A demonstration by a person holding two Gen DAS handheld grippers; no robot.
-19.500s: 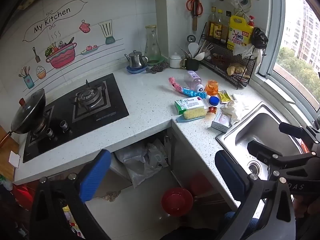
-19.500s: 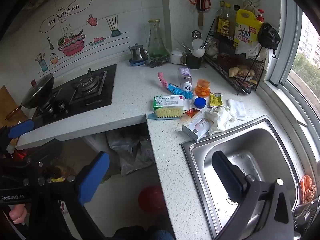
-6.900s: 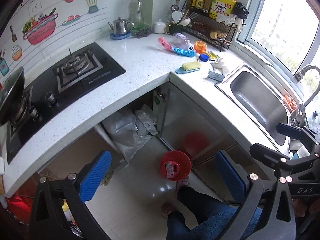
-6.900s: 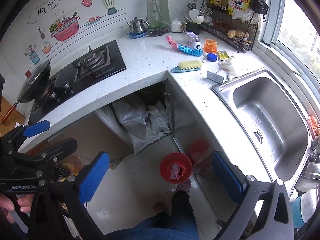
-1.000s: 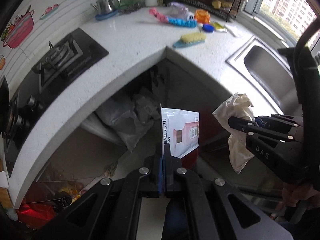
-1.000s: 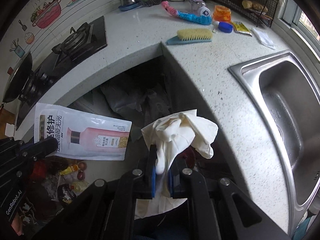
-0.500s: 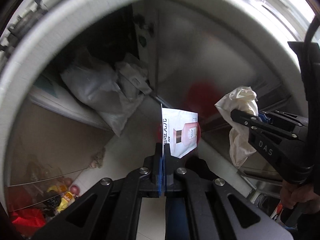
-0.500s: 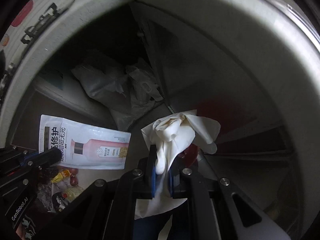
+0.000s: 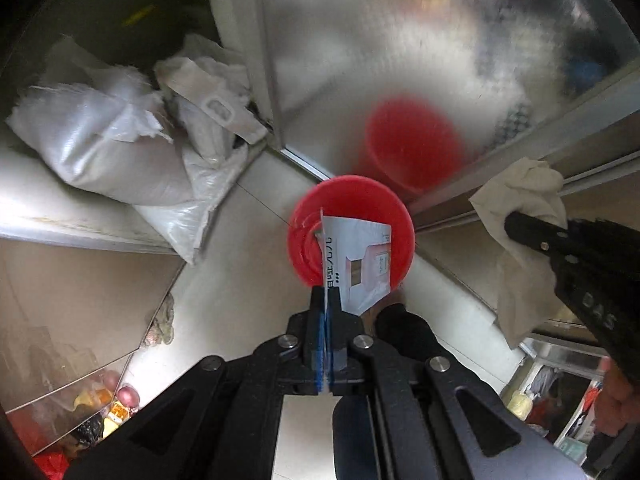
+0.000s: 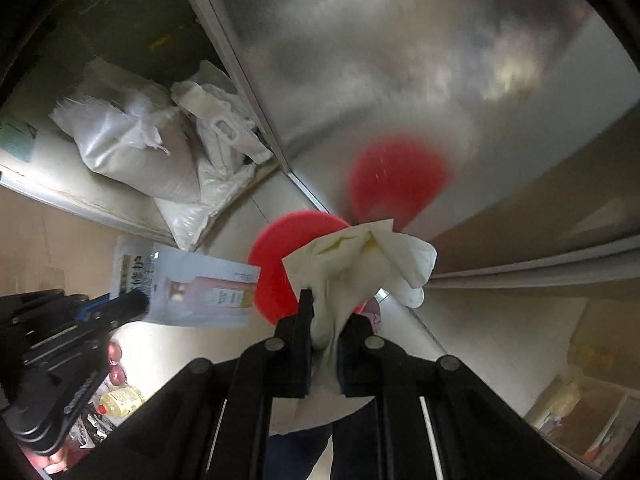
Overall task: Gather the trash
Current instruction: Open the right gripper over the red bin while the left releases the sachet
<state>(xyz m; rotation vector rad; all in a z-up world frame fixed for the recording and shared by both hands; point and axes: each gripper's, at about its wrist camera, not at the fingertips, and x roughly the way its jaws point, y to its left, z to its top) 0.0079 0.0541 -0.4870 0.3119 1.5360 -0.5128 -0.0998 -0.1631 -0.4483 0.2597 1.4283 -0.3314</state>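
Pale glossy floor (image 9: 240, 280) meets a brushed metal cabinet door (image 9: 380, 40); white sacks (image 9: 120, 152) fill the open, dark cupboard (image 10: 120, 20).

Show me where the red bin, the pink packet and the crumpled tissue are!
red bin (image 9: 304, 224), left wrist view, left rim.
pink packet (image 9: 360, 264), left wrist view, printed face.
crumpled tissue (image 10: 360, 264), right wrist view, middle folds.

Straight ahead of my left jaws I am seeing the open mouth of the red bin (image 9: 304, 240), with nothing blocking it but the pouch (image 9: 360, 264) I am carrying. Just beyond the bin the metal cabinet door (image 9: 360, 60) is closing off that side. Off to the left of the jaws, white sacks (image 9: 120, 152) are filling the open cabinet. Bare floor (image 9: 240, 280) is lying between sacks and bin. To the right, the other gripper (image 9: 520, 224) with its rag (image 9: 520, 200) is crowding in.
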